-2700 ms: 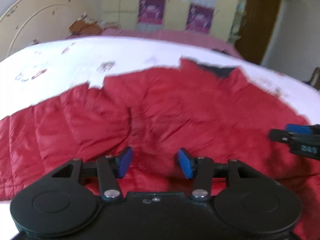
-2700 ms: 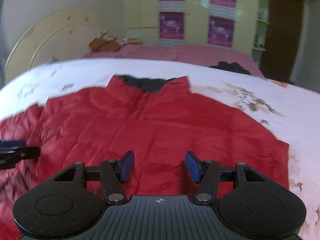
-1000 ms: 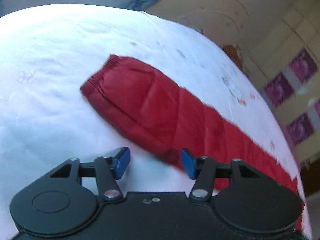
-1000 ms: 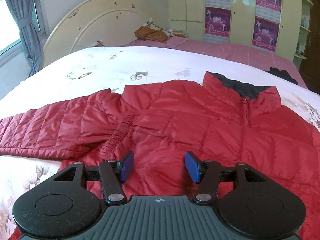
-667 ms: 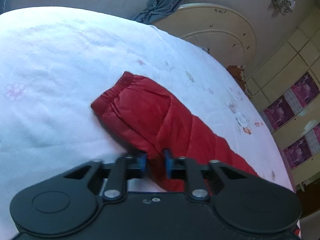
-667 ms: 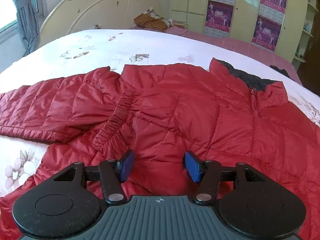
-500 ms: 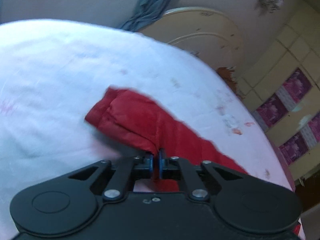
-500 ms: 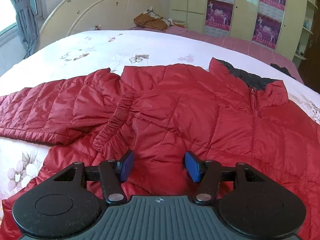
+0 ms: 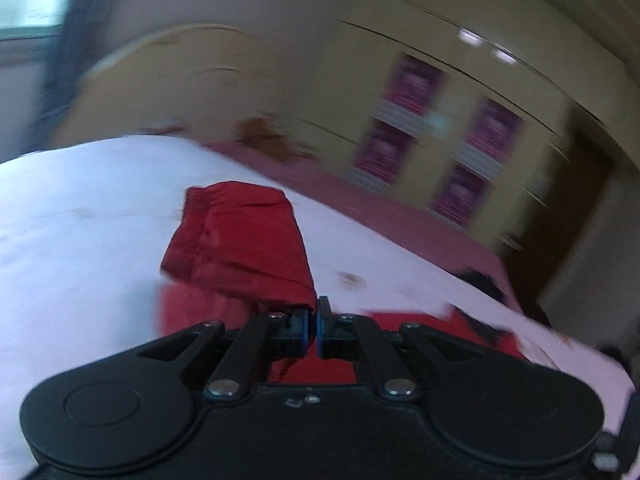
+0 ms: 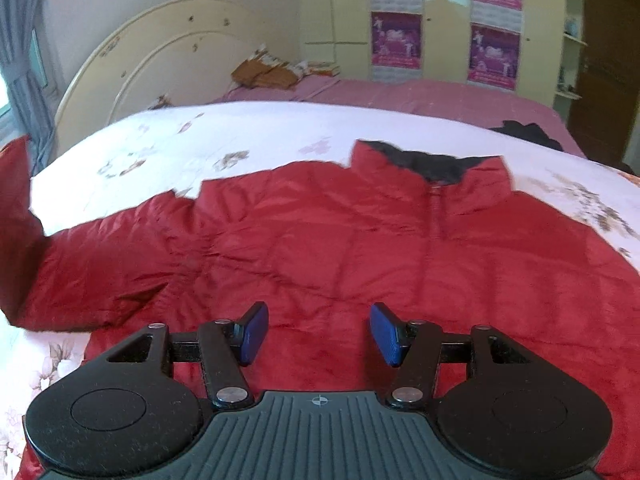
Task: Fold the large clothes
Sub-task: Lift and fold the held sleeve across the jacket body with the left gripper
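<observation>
A red quilted jacket [image 10: 360,248] with a dark collar lining lies front up on a white flowered bedspread [image 10: 248,132]. My left gripper [image 9: 312,330] is shut on the jacket's sleeve [image 9: 244,240] near the cuff and holds it lifted above the bed; the left wrist view is blurred. The raised sleeve shows at the left edge of the right wrist view [image 10: 16,216]. My right gripper [image 10: 316,334] is open and empty, hovering over the jacket's lower front.
A cream headboard [image 10: 160,60] stands at the back left. A pink-covered bed [image 10: 420,96] with a brown bundle [image 10: 268,70] lies behind. A cream wardrobe with purple posters [image 10: 440,20] lines the back wall. A dark garment [image 10: 528,132] lies at the far right.
My left gripper moved to the sleeve cuff, shut on it, and has lifted it off the bed, swinging toward the jacket body. My right gripper has stayed open over the jacket.
</observation>
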`<state>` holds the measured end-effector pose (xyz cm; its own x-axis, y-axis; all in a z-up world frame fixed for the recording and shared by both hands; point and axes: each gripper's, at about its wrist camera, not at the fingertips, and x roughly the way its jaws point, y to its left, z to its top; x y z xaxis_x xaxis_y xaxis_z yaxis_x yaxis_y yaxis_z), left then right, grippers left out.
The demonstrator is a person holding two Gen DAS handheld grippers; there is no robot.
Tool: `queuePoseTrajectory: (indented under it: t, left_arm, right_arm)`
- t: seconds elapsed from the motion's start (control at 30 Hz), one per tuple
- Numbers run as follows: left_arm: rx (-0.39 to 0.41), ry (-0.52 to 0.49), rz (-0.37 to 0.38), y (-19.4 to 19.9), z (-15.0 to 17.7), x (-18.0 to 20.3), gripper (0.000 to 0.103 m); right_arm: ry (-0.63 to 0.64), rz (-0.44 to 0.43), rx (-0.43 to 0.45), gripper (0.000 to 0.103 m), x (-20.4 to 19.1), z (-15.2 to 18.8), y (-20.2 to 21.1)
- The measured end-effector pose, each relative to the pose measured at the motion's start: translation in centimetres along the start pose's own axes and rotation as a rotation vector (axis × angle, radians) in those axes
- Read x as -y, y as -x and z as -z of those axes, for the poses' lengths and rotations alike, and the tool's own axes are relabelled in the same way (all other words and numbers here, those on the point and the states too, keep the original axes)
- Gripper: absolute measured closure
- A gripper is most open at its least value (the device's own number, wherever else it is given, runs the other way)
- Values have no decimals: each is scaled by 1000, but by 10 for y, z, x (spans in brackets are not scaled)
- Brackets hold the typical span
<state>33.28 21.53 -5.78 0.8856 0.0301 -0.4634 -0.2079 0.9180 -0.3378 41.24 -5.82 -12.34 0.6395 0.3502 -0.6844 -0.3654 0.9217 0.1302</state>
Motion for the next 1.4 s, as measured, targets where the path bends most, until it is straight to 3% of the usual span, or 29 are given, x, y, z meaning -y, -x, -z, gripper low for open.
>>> queuePoseTrajectory:
  t: [0.23,0.4,0.47,0.57,0.63,0.67,0.7,0.73,0.87,1.1,1.17,1.2,1.27,1.4]
  left_arm:
    - [-155,-228,254,-52,45,115,100]
    - [-289,-379,324,-81,99,167,99]
    - [-339,-444,312,-91,114,179,92]
    - [-366,-483,290,-91,126,179,70]
    - [-346,-484,267,-85,124,175,34]
    - [-326,-481,250,-81,123,173,27]
    - [-302,-479,234,-77,120,169,25]
    - [-285,-483,216,-73,117,164,25]
    - [-248,-456,113,-60,99,142,25]
    - [-304,-366,-50,-46,106,88,26]
    - [-319,-355,-92,-47,111,78,26]
    - [-321,-345,-115,-49,112,75,26]
    - [-320,-324,-147,-47,110,65,26]
    - [-305,-333,-180,-56,105,62,27]
  right_arm:
    - [-89,82,9,47,47,12,28]
    - [-146,138,4,47,82,24,47]
    - [-174,141,2,47,92,27,51]
    - [-218,122,5,47,102,29,58]
    - [-238,101,18,46,105,28,63]
    - [-245,88,22,43,105,27,63]
    - [-253,77,28,18,105,26,64]
    - [-259,70,46,0,103,25,66]
    - [-248,36,57,0,94,17,61]
    - [-222,-15,-7,1,80,11,24]
    - [-204,-22,-32,16,73,12,16]
    - [-203,-25,-48,33,72,12,11]
    - [-210,-25,-62,37,70,13,6]
    - [-217,-69,-59,83,68,9,10]
